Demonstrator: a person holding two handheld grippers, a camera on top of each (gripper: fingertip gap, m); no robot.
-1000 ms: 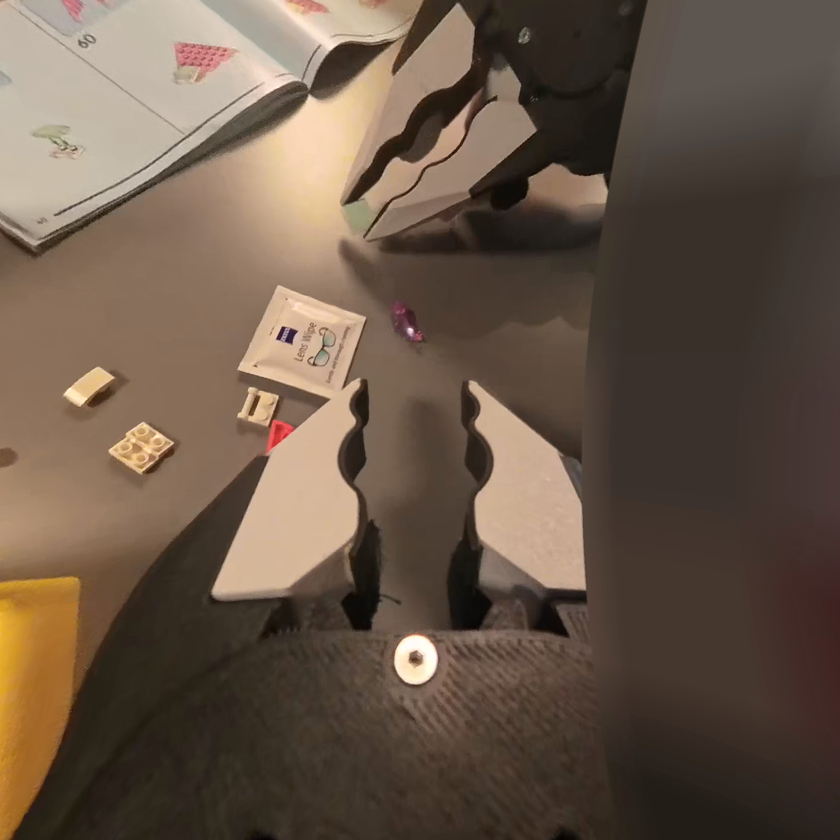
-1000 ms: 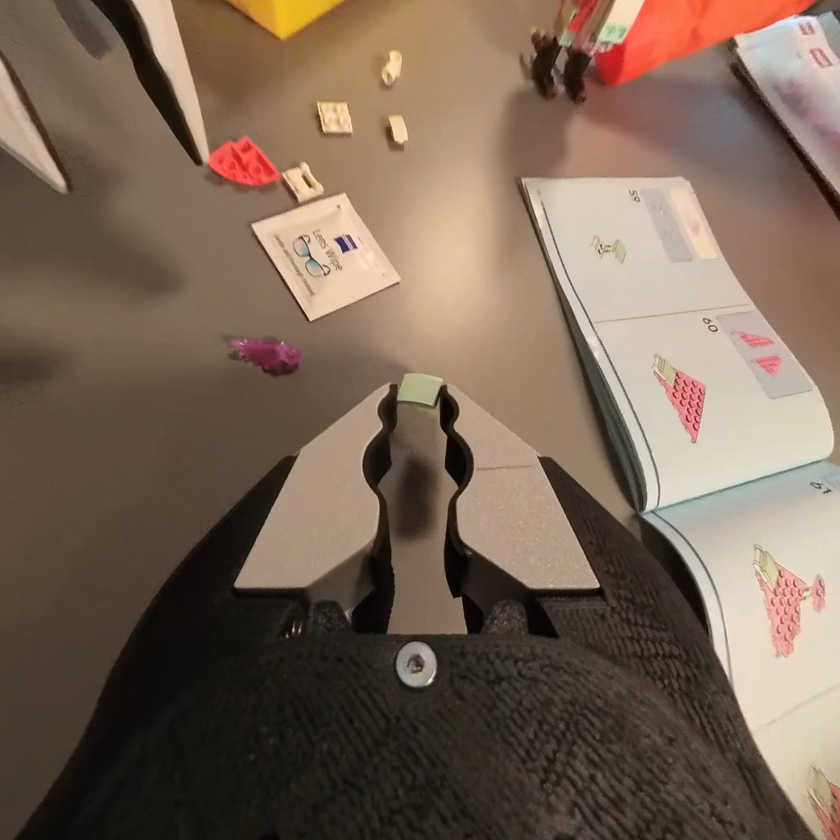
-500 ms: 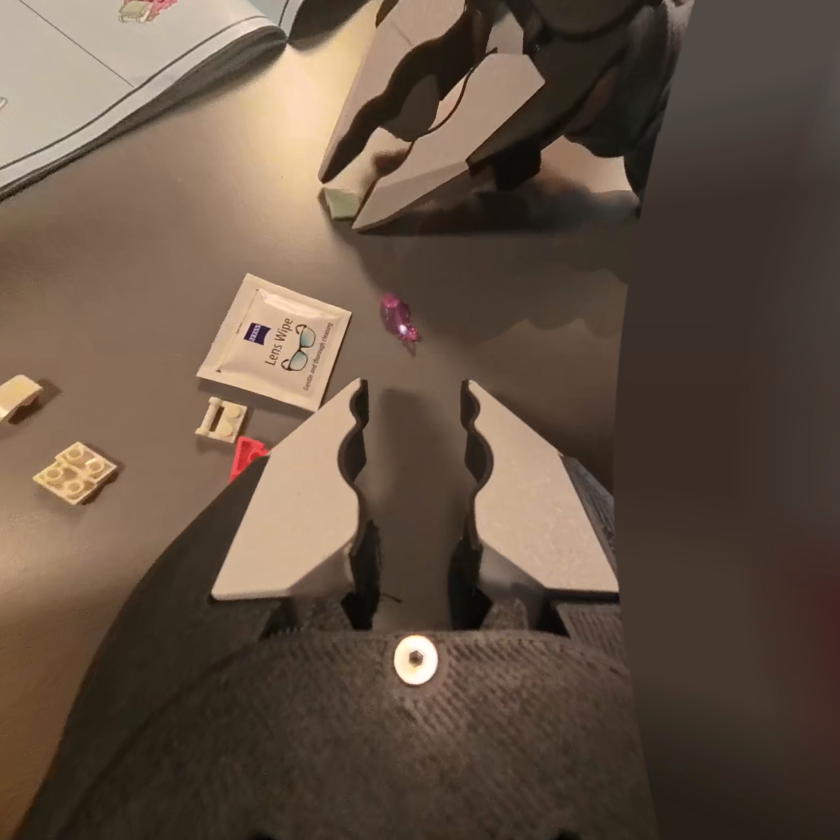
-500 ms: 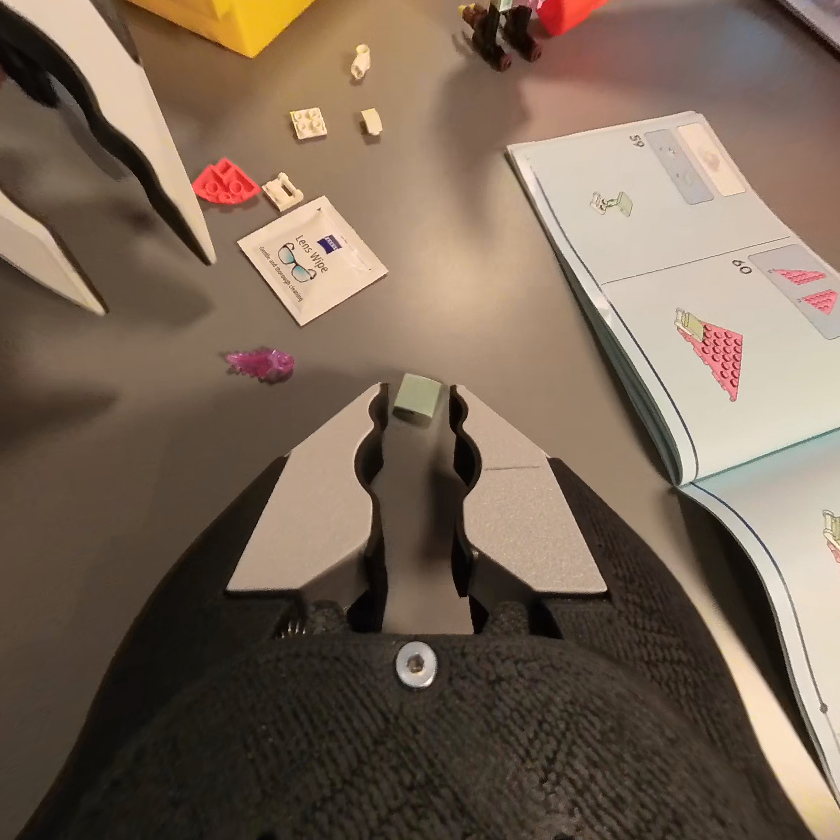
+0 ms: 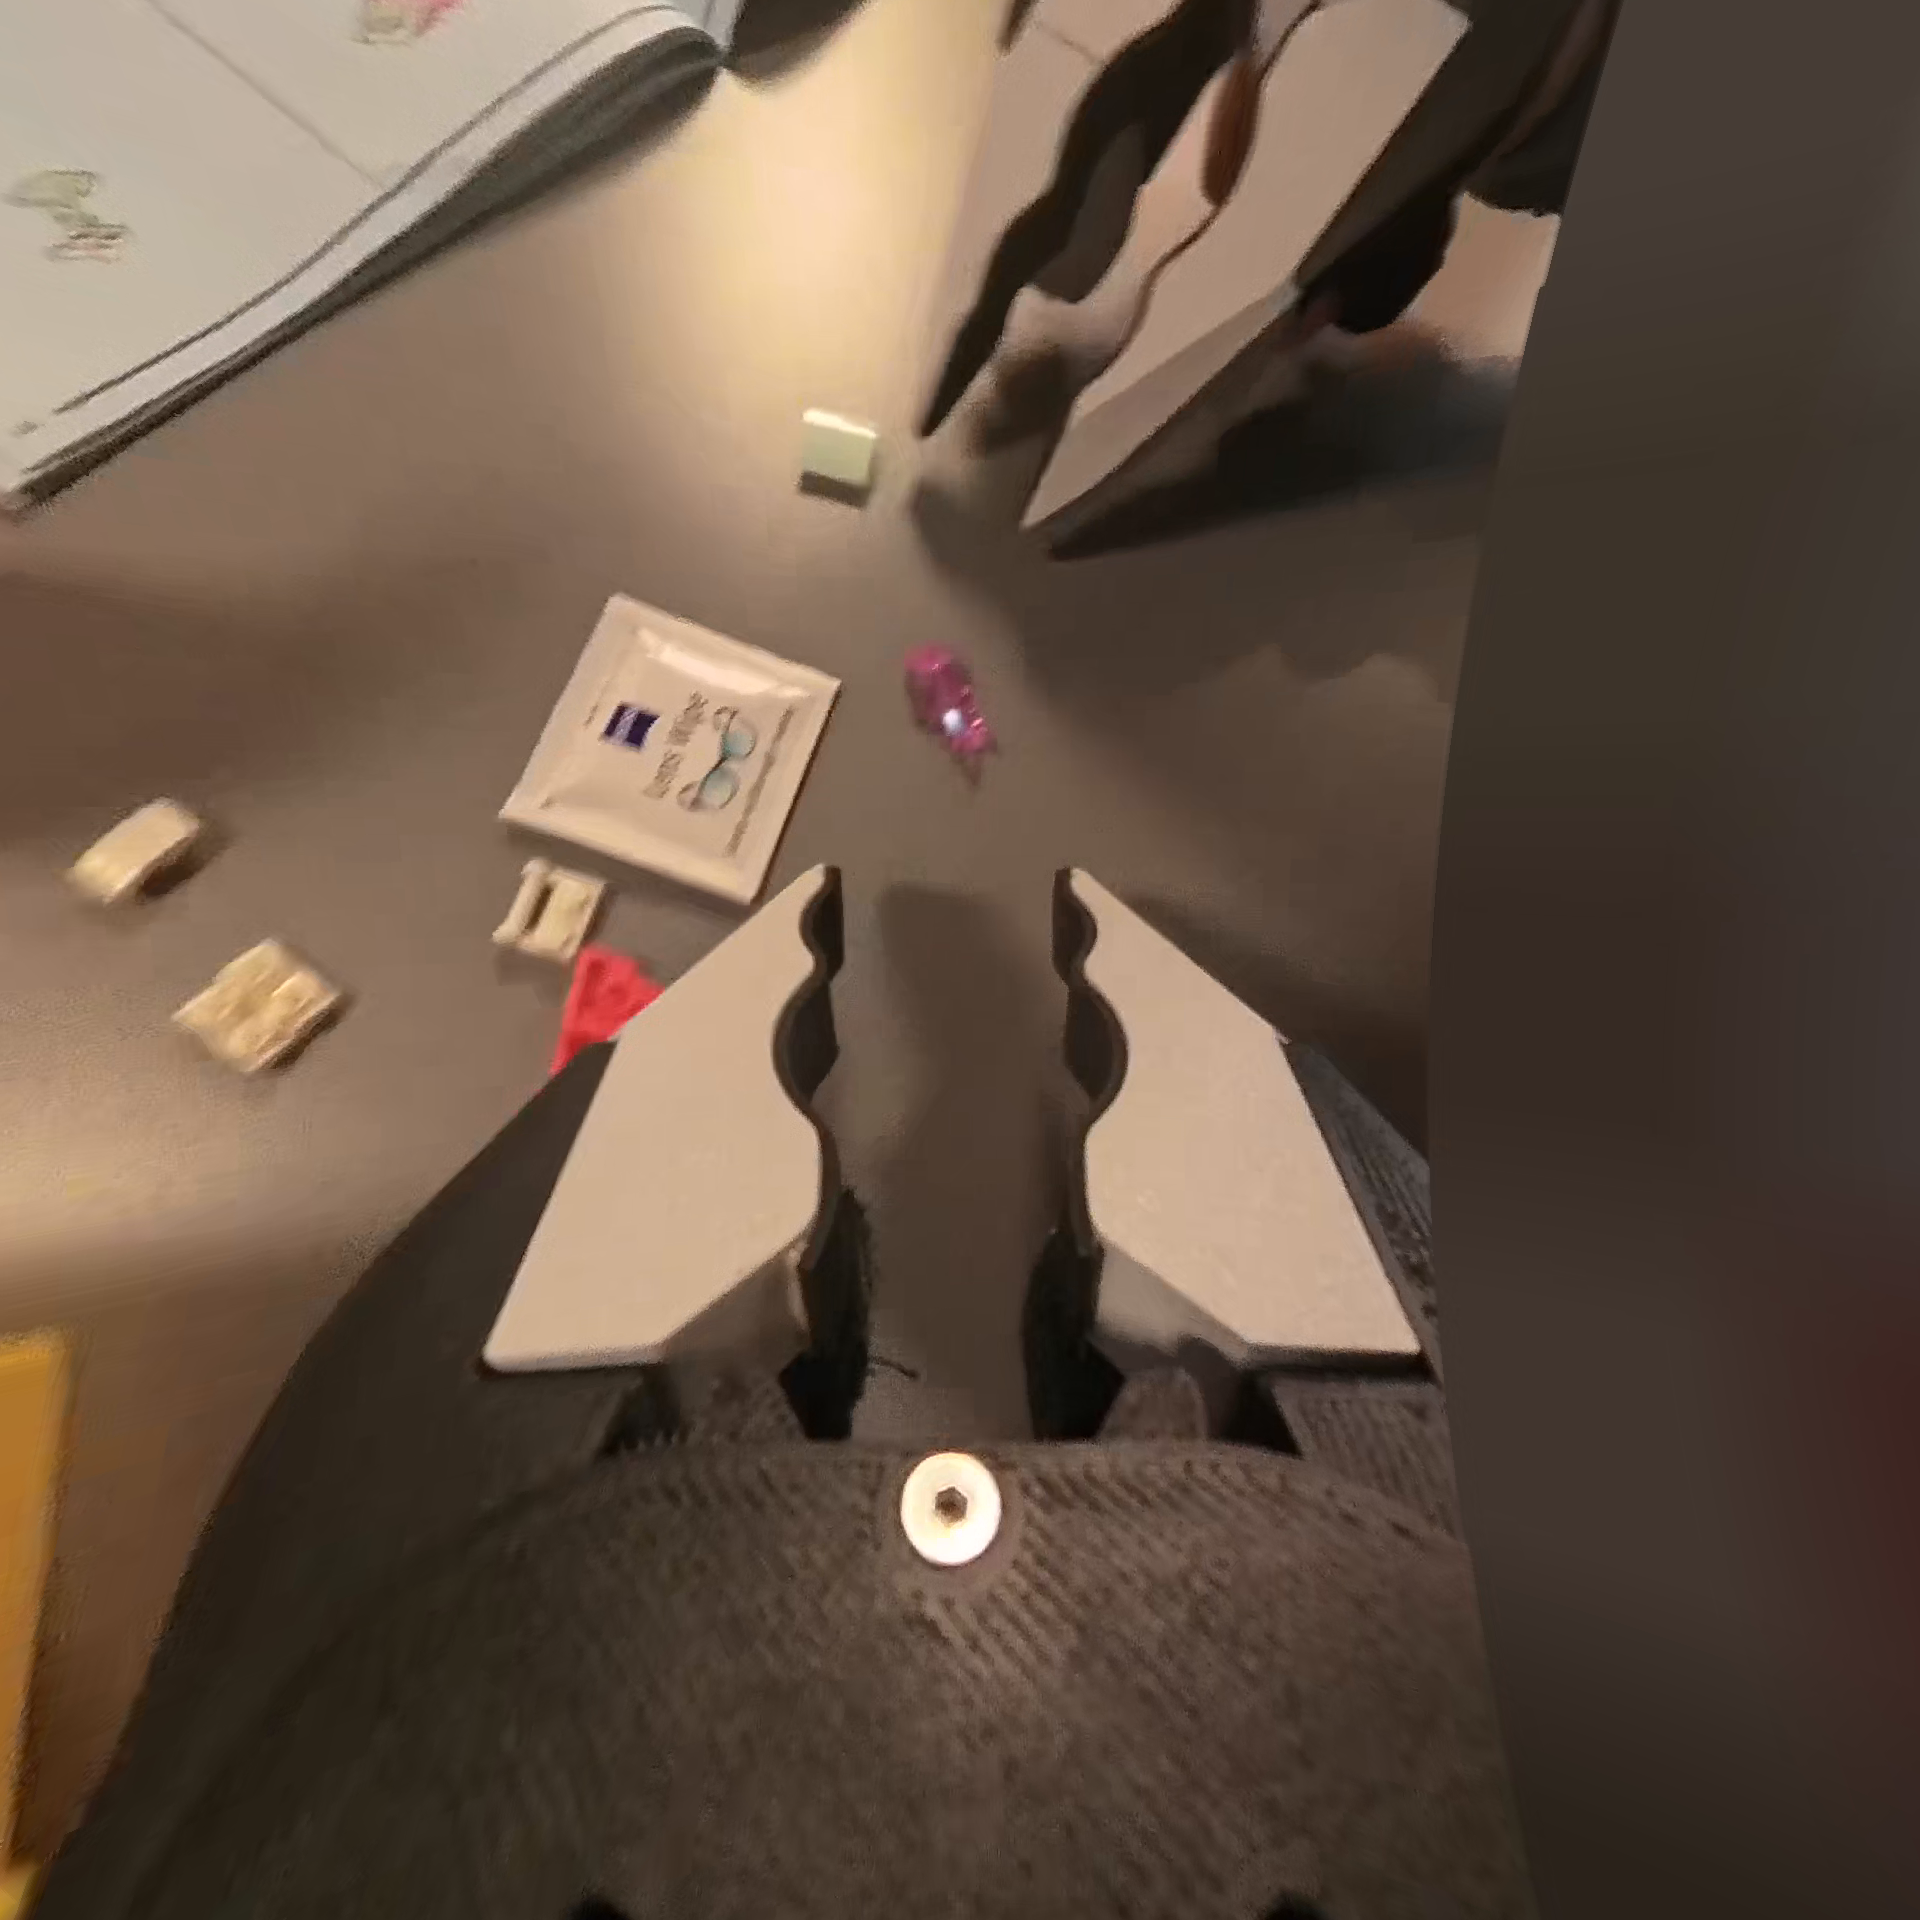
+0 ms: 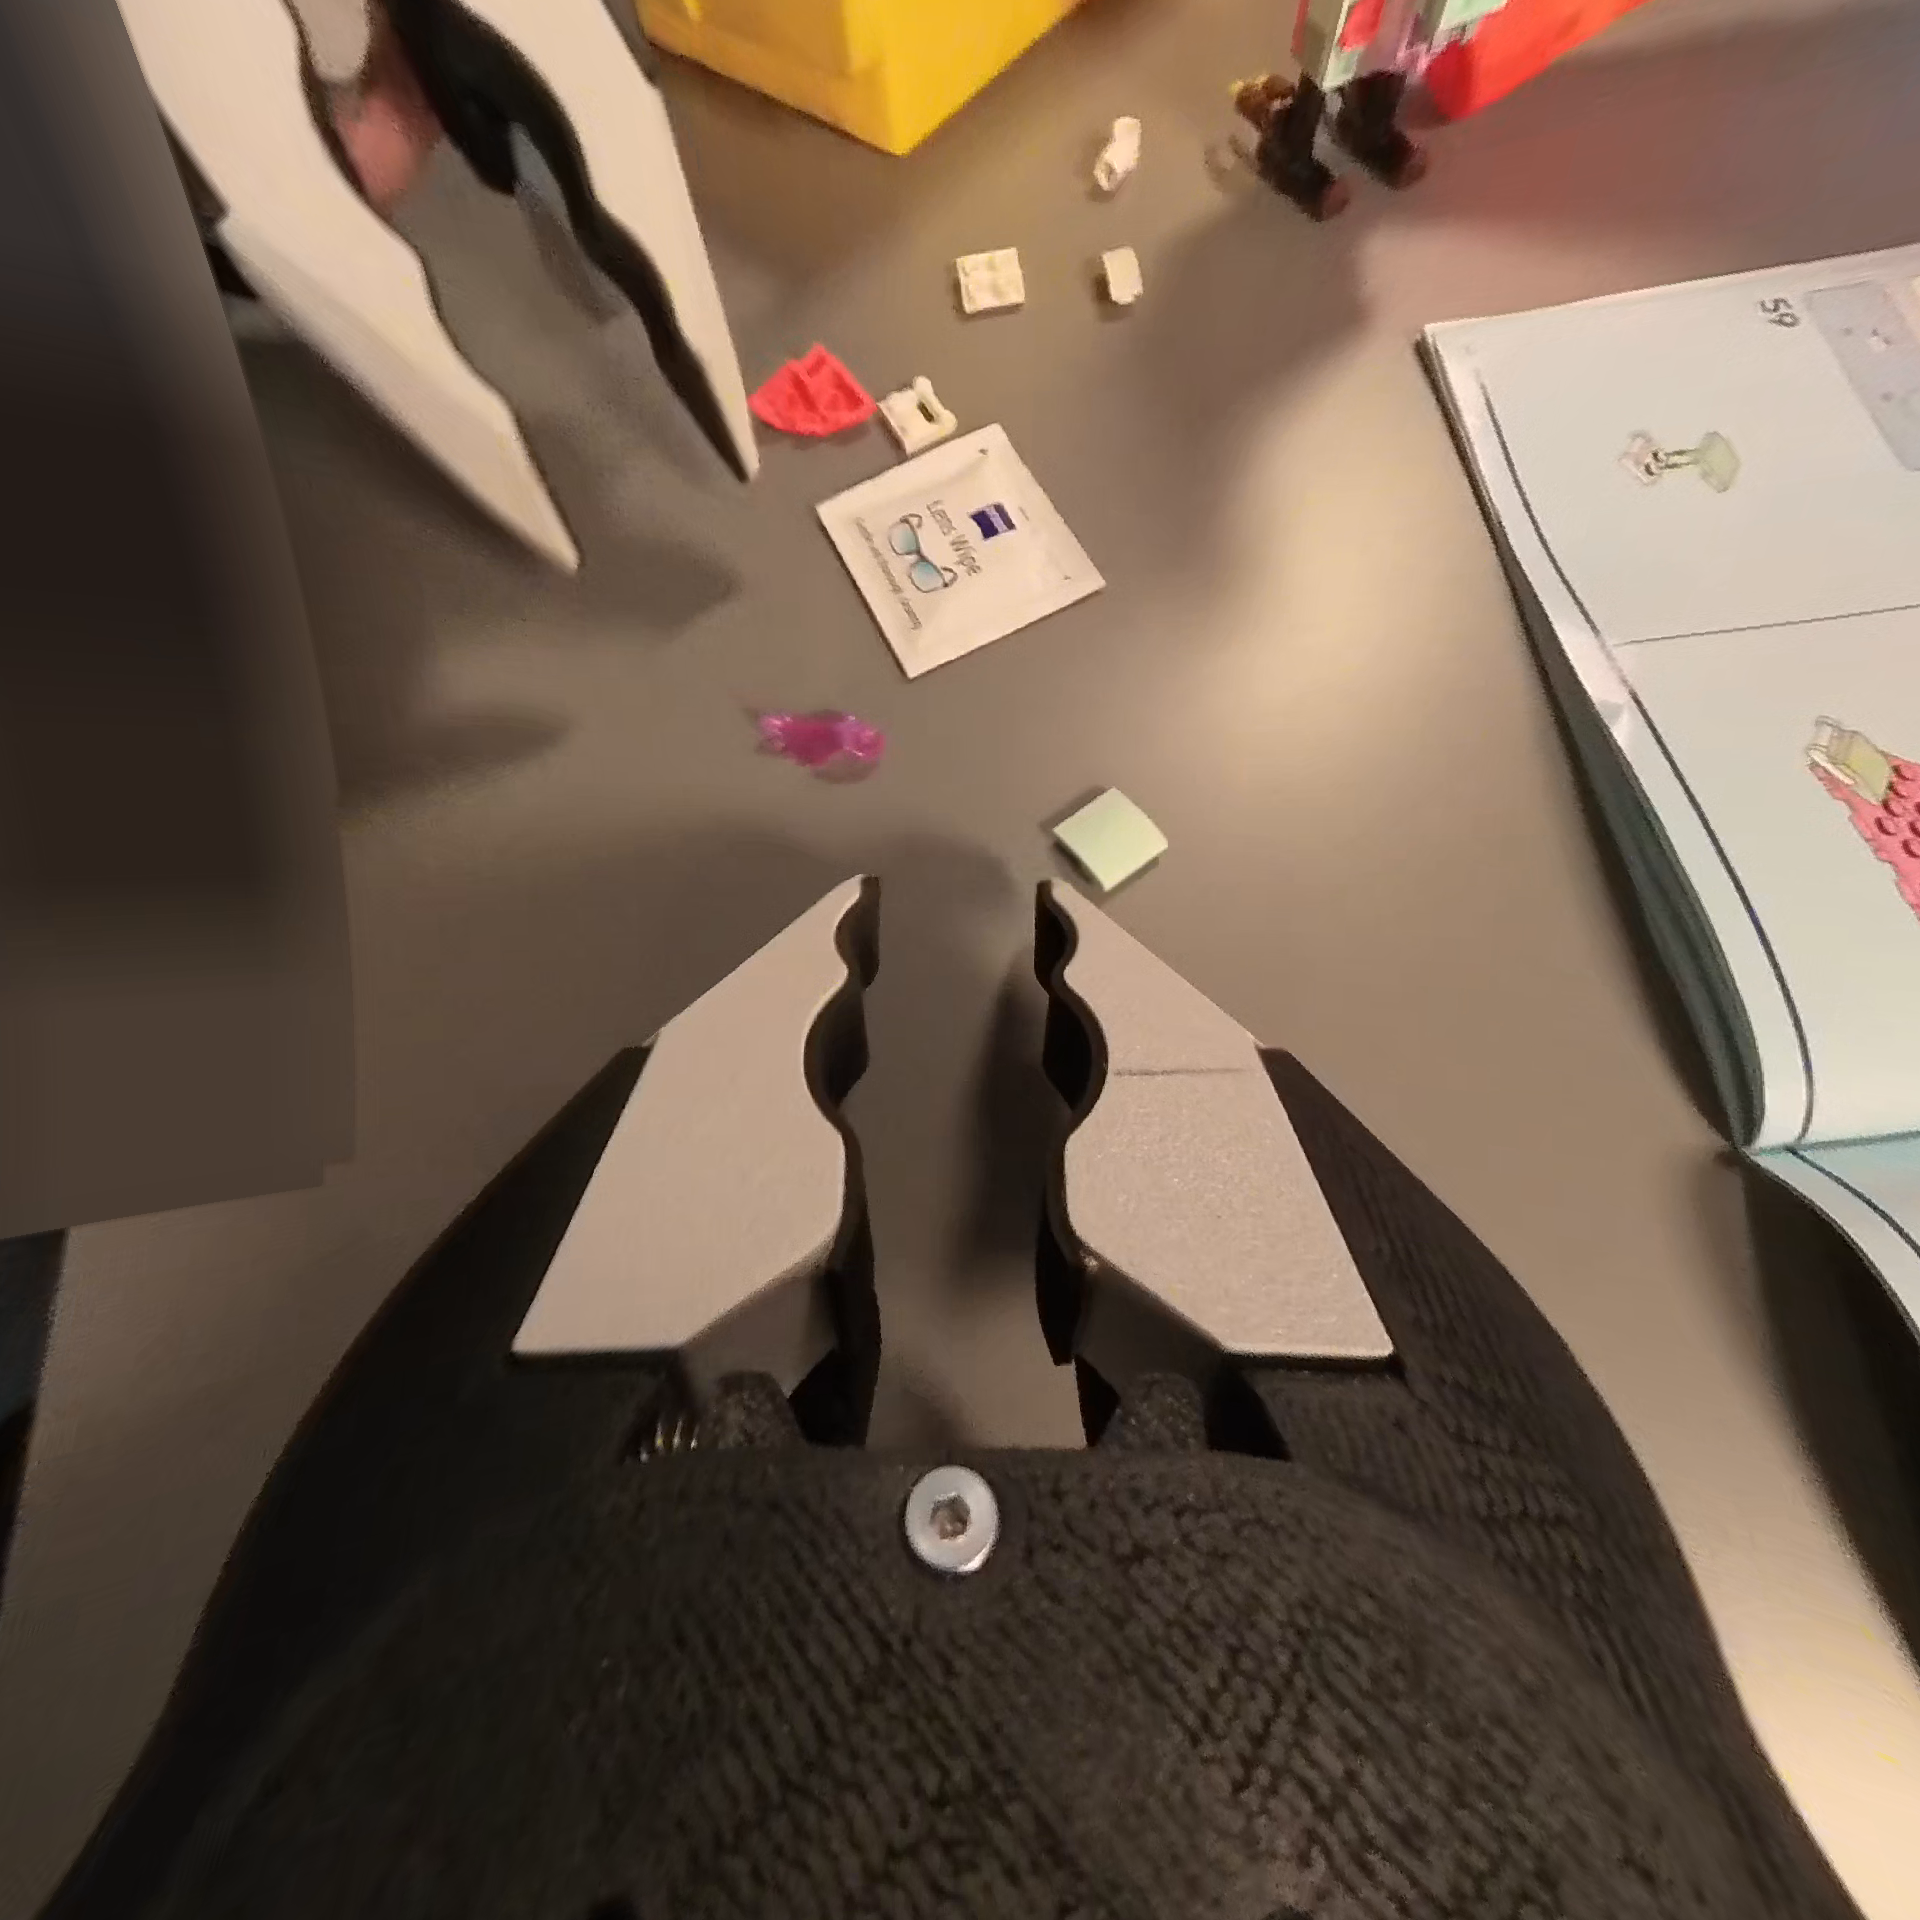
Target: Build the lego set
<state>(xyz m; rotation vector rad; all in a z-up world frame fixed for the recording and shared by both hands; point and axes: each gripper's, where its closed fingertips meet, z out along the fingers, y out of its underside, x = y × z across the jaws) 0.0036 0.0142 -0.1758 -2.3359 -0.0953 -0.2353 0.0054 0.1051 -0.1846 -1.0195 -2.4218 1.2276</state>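
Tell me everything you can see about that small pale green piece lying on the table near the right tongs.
The small pale green plastic piece is a squarish, smooth-topped tile with a gently curved upper face and no visible studs. It lies flat on the dark grey table, turned at an angle, just beyond and to the right of the right tongs, which stand open and do not touch it. Nothing else touches it; the open instruction booklet lies farther right.

No longer pinched between right gripper [image 6: 954, 899] fingers [image 6: 1174, 1049], now spread; pale green curved tile [image 6: 1110, 837] lying free on counter [image 6: 1299, 727].
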